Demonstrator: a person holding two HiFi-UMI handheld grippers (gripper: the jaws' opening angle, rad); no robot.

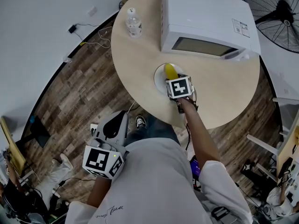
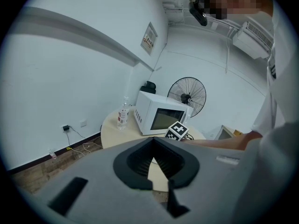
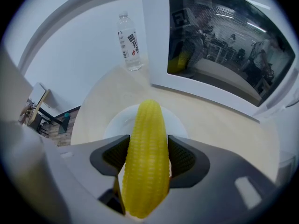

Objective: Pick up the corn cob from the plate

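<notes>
The yellow corn cob (image 3: 147, 157) stands lengthwise between the dark pads (image 3: 184, 157) of my right gripper (image 3: 148, 146), which is shut on it. Its far tip points over the white plate (image 3: 117, 125). In the head view the corn cob (image 1: 170, 71) shows on the plate (image 1: 160, 76) in front of the microwave, with my right gripper (image 1: 175, 80) and its marker cube right behind it. My left gripper (image 1: 114, 125) hangs low beside the person's body, off the table. It holds nothing, and its jaws meet at the tips (image 2: 153, 141).
A white microwave (image 1: 205, 20) fills the far side of the round wooden table (image 1: 140, 64), its door just beyond the plate. A water bottle (image 1: 133, 22) stands at the table's far left. A floor fan (image 1: 275, 10) is at the right, and cables lie on the wood floor.
</notes>
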